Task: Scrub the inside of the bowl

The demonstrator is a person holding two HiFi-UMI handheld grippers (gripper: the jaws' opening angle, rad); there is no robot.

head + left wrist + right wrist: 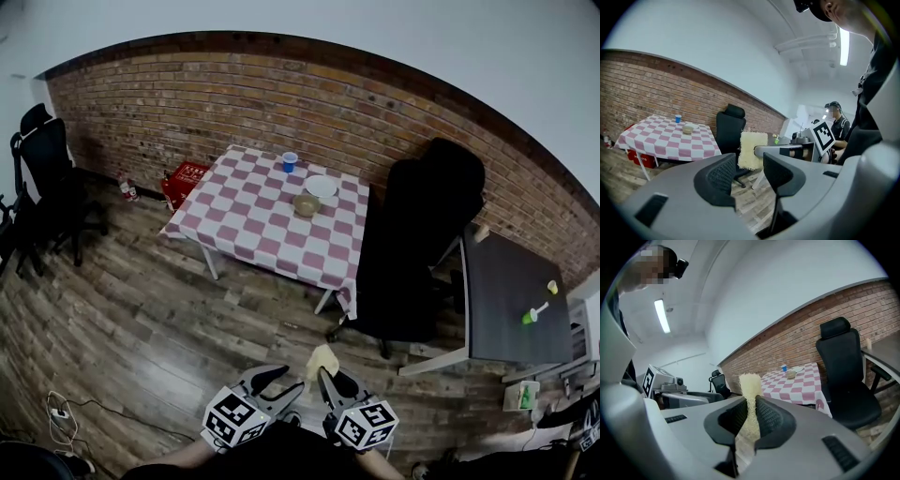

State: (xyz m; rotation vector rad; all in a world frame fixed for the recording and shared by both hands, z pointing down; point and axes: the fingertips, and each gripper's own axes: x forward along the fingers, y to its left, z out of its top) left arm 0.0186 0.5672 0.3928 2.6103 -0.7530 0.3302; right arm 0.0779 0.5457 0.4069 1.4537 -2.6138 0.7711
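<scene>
A tan bowl (307, 204) stands far off on the red-and-white checked table (253, 230), beside a white plate (321, 186) and a blue cup (290, 161). Both grippers hang low at the bottom of the head view, well short of the table. My right gripper (330, 382) is shut on a pale yellow scrub sponge (322, 359), which sticks up between the ribbed pads (768, 417). The sponge (750, 397) stands upright in the right gripper view, with the bowl (791, 375) small behind it. My left gripper (749, 176) is open and holds nothing; it looks past the sponge (752, 150) toward the bowl (687, 128).
A black office chair (422, 244) stands between me and the table's right end. A grey desk (511, 300) with small green items is at the right. A red crate (185, 180) sits under the table's far side, another black chair (42, 183) at left. The floor is wood planks.
</scene>
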